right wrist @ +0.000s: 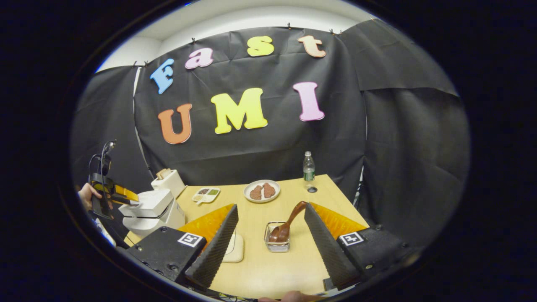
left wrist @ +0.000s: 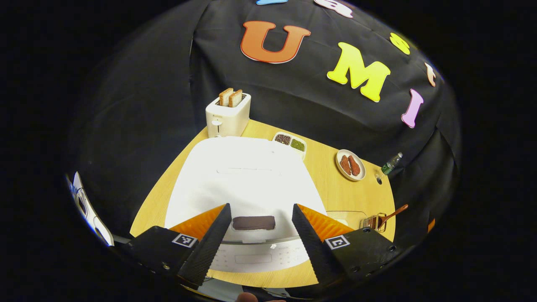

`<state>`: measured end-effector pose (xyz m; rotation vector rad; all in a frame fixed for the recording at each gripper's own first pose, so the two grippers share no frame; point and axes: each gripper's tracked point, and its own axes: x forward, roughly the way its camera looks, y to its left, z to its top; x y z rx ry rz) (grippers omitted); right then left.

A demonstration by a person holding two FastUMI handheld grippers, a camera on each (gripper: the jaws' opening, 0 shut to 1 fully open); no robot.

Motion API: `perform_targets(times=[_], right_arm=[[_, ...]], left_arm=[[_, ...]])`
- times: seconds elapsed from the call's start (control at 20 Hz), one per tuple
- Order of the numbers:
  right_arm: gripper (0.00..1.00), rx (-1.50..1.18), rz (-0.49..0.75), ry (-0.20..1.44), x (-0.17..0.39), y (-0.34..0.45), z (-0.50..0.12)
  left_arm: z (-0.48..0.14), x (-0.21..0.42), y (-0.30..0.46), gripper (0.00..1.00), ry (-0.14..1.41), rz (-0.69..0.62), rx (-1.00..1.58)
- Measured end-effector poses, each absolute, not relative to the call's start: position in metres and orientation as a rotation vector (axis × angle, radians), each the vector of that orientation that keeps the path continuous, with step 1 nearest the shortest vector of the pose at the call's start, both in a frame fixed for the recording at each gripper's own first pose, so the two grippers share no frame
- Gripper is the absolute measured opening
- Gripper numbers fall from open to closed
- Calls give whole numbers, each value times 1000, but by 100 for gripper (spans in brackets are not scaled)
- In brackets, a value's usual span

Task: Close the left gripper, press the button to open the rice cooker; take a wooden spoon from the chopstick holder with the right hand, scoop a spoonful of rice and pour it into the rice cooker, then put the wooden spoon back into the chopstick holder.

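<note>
The white rice cooker [left wrist: 251,180] stands right in front of my left gripper [left wrist: 261,206], lid down. Its dark button [left wrist: 253,222] shows between the open fingers, which hover just above it. In the right gripper view the cooker [right wrist: 153,207] sits at the table's left, with the left gripper [right wrist: 126,197] over its front, held by a hand [right wrist: 86,195]. The wooden spoon [right wrist: 289,222] leans in the wire chopstick holder [right wrist: 277,245], just ahead of my open, empty right gripper [right wrist: 270,206]. The spoon [left wrist: 392,216] and holder [left wrist: 371,221] also lie right of the cooker.
A toaster [left wrist: 228,113] with two bread slices stands behind the cooker. A divided dish of grains [right wrist: 205,194], a plate of brown food [right wrist: 262,191] and a water bottle [right wrist: 308,167] line the table's far side. A clear container [right wrist: 235,247] sits left of the holder.
</note>
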<state>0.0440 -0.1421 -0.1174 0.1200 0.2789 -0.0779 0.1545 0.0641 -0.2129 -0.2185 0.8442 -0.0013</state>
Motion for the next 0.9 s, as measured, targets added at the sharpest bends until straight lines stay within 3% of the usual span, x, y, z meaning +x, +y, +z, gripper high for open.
perform_targets(times=[0.4, 0.9], right_arm=[[100, 178, -69, 289, 54, -147, -127], [100, 195, 84, 311, 120, -125, -127]], left_arm=[[-240, 143, 63, 96, 923, 21, -237], [-249, 141, 63, 96, 966, 99, -198]])
